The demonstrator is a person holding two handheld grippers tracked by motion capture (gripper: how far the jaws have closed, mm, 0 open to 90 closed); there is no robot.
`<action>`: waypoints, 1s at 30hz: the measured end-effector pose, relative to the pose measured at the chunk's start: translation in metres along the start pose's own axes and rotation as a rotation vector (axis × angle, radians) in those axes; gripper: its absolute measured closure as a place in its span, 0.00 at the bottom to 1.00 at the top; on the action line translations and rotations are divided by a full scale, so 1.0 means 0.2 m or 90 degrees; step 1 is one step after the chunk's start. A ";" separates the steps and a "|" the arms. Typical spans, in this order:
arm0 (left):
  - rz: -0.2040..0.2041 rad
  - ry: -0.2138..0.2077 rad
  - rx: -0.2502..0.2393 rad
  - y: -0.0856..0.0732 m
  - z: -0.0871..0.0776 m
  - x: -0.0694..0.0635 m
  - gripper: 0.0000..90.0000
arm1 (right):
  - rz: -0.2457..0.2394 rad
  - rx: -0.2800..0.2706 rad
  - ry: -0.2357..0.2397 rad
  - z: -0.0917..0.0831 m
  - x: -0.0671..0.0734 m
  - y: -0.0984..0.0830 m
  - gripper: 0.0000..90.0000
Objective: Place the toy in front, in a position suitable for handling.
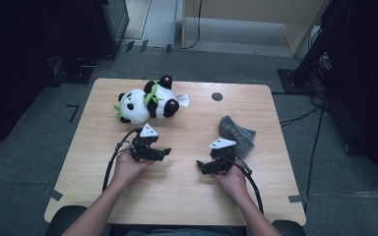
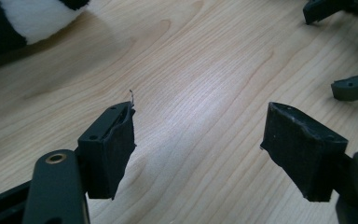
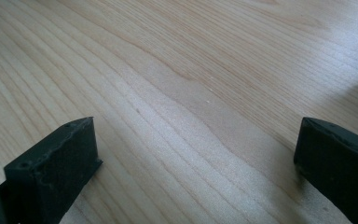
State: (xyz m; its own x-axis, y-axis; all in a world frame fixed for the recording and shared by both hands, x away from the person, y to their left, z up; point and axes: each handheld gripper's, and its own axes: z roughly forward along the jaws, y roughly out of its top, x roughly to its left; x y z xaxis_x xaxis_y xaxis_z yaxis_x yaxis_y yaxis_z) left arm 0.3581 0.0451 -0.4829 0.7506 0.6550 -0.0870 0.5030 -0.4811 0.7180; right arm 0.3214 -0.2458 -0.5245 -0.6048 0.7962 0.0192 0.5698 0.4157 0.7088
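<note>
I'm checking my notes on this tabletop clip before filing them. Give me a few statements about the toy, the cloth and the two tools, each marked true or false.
1. The plush panda lies on the far left part of the table. True.
2. The grey cloth is draped over the panda. False: it lies apart from it, on the right side, just beyond the right tool.
3. The left tool stands open with nothing between its jaws. True.
4. The right tool is clamped on the cloth. False: its jaws stand apart over bare wood.
5. Both tools point toward each other across the middle of the table. True.
</note>
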 end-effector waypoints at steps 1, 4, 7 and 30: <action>0.002 0.000 0.004 0.00 0.00 0.00 0.28 | 0.000 0.000 0.000 0.00 0.00 0.00 0.00; 0.004 -0.004 0.010 0.01 -0.02 0.01 0.28 | 0.000 -0.001 0.000 0.00 0.00 0.00 0.00; 0.014 0.002 0.014 0.02 -0.04 0.02 0.28 | 0.001 -0.001 0.000 0.00 0.00 0.00 0.00; -0.010 -0.011 -0.002 0.16 -0.12 0.19 0.28 | 0.003 -0.003 -0.002 -0.01 0.00 -0.01 0.01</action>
State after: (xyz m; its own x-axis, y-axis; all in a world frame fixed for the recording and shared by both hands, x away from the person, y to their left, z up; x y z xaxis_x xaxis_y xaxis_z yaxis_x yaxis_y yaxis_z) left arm 0.3924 0.0672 -0.4466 0.7497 0.6525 -0.1104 0.5137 -0.4687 0.7186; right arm 0.3197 -0.2461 -0.5246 -0.6005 0.7993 0.0210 0.5699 0.4094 0.7125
